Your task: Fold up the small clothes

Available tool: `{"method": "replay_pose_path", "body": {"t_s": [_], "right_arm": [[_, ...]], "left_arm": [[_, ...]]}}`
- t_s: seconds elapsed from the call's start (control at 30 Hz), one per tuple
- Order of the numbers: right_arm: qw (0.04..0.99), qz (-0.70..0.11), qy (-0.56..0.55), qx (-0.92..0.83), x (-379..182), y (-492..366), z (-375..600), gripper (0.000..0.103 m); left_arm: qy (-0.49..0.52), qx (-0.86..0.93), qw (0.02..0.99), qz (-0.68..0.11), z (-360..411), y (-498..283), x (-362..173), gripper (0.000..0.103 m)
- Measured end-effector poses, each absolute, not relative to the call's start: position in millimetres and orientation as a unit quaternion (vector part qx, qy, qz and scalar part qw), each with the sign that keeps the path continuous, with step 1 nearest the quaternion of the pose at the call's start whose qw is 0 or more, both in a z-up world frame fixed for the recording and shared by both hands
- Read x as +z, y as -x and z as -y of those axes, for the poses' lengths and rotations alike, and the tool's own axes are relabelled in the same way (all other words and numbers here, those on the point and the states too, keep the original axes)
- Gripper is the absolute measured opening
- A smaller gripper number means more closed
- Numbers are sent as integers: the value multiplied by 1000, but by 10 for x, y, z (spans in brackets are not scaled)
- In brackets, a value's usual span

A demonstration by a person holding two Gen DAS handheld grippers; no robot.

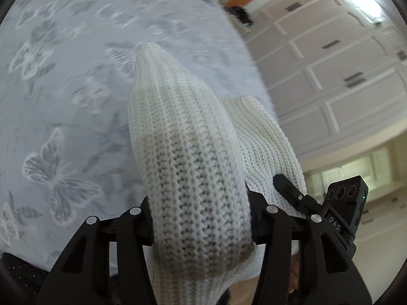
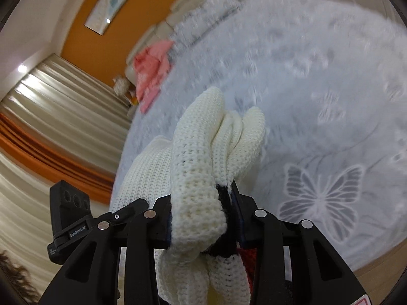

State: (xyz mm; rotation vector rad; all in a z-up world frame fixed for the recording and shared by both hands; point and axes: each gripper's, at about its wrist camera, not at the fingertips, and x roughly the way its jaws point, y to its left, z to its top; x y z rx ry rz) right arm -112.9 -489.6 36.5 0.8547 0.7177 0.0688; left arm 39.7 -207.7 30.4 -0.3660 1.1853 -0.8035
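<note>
A small cream-white knitted sweater (image 1: 193, 157) is held up in the air over the bed by both grippers. My left gripper (image 1: 201, 226) is shut on a thick fold of it, which bulges out past the fingers. My right gripper (image 2: 203, 226) is shut on another bunched part of the sweater (image 2: 201, 178), where a black and red knit patch (image 2: 225, 203) shows by the right finger. The other gripper appears at the edge of each view, the right one (image 1: 343, 203) and the left one (image 2: 68, 218). The fingertips are hidden in the knit.
A pale blue-grey bedspread with butterfly print (image 1: 63, 101) lies below. A pink garment (image 2: 152, 71) lies at its far edge near the pillows (image 2: 203, 7). White wardrobe doors (image 1: 330, 63) stand on one side, curtains (image 2: 51, 117) and an orange wall on the other.
</note>
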Motion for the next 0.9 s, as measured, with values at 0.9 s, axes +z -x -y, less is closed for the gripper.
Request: {"method": "replay_pose_path", "body": {"t_s": [0.9], "right_arm": [[929,-178,-232,227,2431,458,2601,36]], "left_arm": [[144,-357,883,-270,-621,-352,2514,52]]}}
